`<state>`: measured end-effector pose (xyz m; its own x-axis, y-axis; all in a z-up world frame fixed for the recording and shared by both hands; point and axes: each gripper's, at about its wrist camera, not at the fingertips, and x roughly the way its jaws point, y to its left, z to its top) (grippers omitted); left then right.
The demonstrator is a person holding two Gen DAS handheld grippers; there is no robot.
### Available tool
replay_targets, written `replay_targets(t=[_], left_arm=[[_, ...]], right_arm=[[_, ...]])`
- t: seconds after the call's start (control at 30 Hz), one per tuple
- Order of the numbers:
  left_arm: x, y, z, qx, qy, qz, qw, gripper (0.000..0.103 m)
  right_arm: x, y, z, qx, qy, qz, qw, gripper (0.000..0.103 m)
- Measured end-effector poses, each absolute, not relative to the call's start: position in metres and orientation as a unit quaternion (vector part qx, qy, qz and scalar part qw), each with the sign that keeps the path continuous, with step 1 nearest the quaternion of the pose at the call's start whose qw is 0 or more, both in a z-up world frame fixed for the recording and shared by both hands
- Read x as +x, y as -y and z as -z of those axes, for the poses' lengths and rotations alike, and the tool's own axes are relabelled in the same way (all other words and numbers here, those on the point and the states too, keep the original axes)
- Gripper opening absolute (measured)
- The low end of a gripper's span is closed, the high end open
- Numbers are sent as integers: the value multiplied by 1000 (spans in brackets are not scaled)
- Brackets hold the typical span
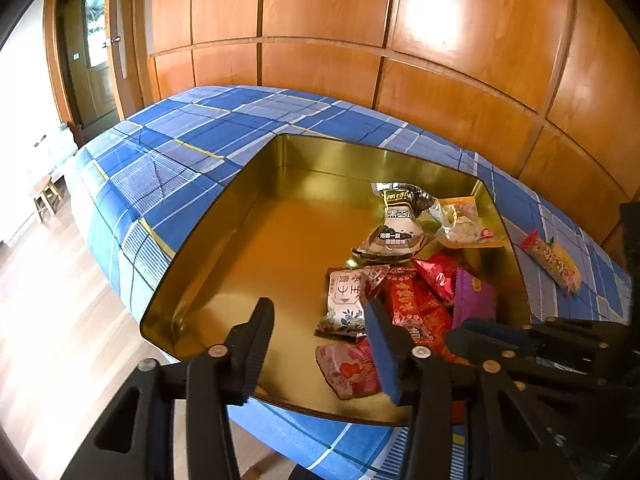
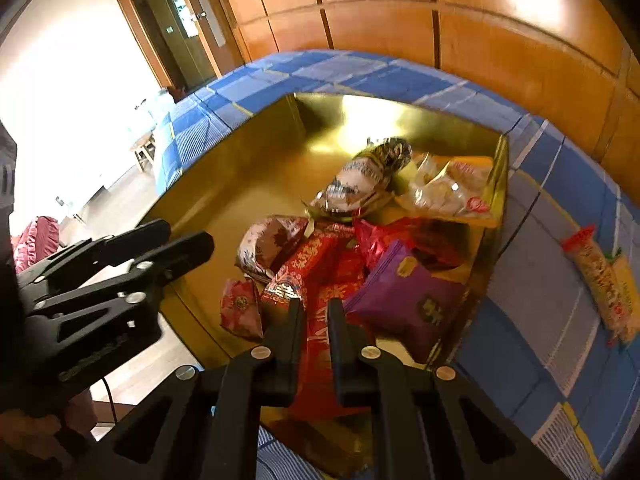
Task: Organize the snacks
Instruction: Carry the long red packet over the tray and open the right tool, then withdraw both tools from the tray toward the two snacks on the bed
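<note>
An open gold tin [image 1: 224, 216] [image 2: 240, 152] lies on the blue checked cloth. Several snack packets are heaped in its right half: a black-and-white one [image 1: 400, 224], a clear yellow bag [image 1: 464, 224], a purple packet [image 2: 404, 296], a pink one [image 1: 348, 372] and a red packet [image 2: 316, 264]. My right gripper [image 2: 316, 312] is shut on the red packet's near end, over the tin's front right corner. My left gripper [image 1: 318, 306] hangs open above the tin's front edge with nothing between its fingers. One long snack bar [image 1: 552, 260] [image 2: 604, 280] lies on the cloth outside the tin, to its right.
The cloth-covered table [image 1: 180, 140] stands against a wood-panelled wall [image 1: 320, 20]. Wooden floor [image 1: 60, 320] lies to the left, with a small stool [image 1: 46, 196] and a doorway [image 1: 92, 40] beyond. The tin's left half holds no packets.
</note>
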<state>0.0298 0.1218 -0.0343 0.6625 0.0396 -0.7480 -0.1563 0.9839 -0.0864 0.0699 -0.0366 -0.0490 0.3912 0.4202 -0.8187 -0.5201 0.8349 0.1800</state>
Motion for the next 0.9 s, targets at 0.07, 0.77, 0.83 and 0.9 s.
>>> replay_targets(t=[0.07, 0.77, 0.83, 0.9], left_arm=[[30, -119, 33, -71, -406, -51, 910, 50], [24, -79, 21, -30, -400, -8, 916, 50], [25, -74, 20, -25, -400, -2, 916, 50], [26, -68, 18, -20, -399, 5, 917, 50]], right_arm=[[65, 41, 42, -54, -462, -277, 841, 12], [42, 138, 24, 7, -419, -182, 889, 14], [42, 150, 26, 16, -420, -169, 891, 14], [41, 164, 27, 26, -421, -155, 894, 14]])
